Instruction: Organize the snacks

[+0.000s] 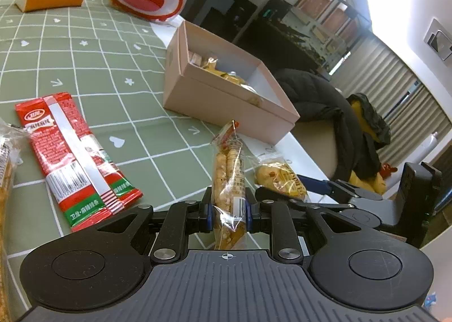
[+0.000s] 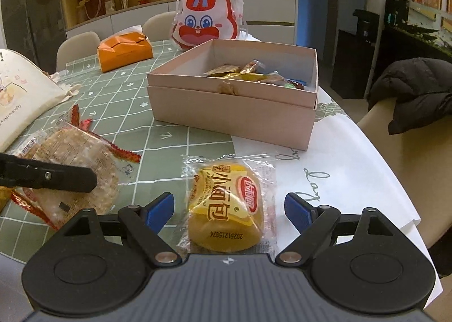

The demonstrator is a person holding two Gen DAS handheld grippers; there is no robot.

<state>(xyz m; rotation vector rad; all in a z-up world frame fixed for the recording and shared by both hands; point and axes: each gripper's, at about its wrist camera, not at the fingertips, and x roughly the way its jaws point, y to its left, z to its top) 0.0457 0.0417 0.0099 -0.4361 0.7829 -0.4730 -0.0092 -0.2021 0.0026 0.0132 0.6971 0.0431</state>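
Note:
My left gripper [image 1: 228, 210] is shut on a clear-wrapped cracker pack [image 1: 229, 178], held above the green checked tablecloth. My right gripper [image 2: 228, 210] is open, its blue pads on either side of a yellow small bread packet [image 2: 227, 204] that lies on the table; that packet also shows in the left wrist view [image 1: 278, 178]. The open pink box [image 2: 234, 101] holds several wrapped snacks and stands beyond; in the left wrist view it [image 1: 226, 96] sits at the table's edge. A red snack packet [image 1: 76, 158] lies at the left.
A rabbit-face bag [image 2: 207, 21] and an orange paper bag [image 2: 124, 50] stand at the far side. A cream tote [image 2: 19, 96] lies at the left. A white paper sheet [image 2: 339, 158] covers the table's right edge. A chair with a dark jacket [image 2: 415, 93] stands at the right.

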